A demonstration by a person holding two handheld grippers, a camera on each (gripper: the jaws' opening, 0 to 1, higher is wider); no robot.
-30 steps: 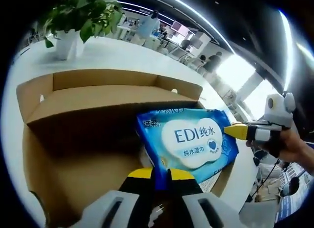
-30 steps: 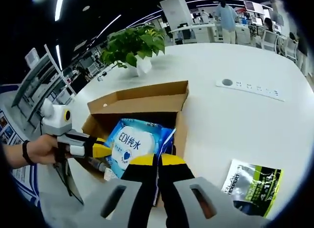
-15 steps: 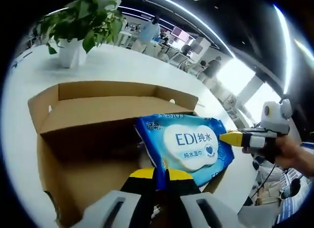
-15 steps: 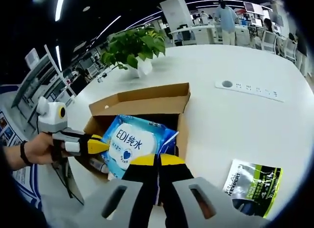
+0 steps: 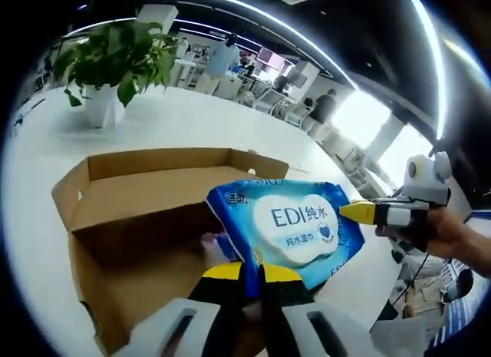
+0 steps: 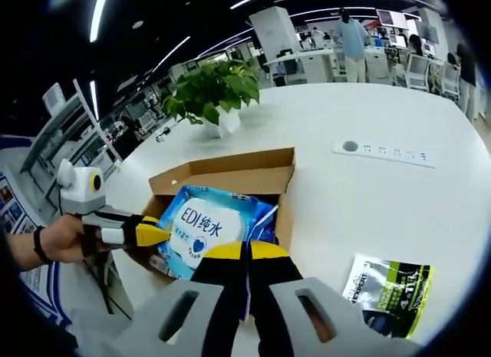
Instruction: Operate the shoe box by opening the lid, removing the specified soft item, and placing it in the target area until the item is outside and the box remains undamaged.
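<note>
An open brown cardboard shoe box (image 5: 146, 190) (image 6: 230, 166) lies on a white table. Above its opening hangs a blue pack of wet wipes (image 5: 295, 223) (image 6: 201, 225) with a white label reading "EDI". My left gripper (image 5: 251, 271) is shut on the pack's near edge. In the right gripper view the left gripper (image 6: 159, 234) comes in from the left, held by a hand. My right gripper (image 6: 246, 251) is shut on the opposite edge. It enters the left gripper view from the right, yellow fingertips (image 5: 359, 211) on the pack. Small items deep inside the box are hard to make out.
A potted green plant (image 5: 115, 61) (image 6: 213, 88) stands behind the box. On the table to the right lie a green and black packet (image 6: 390, 286) and a white socket strip (image 6: 383, 151). Desks and people fill the far background.
The wipes pack has risen with both grippers; it now hangs higher above the box opening, and the box sits lower and smaller in both views.
</note>
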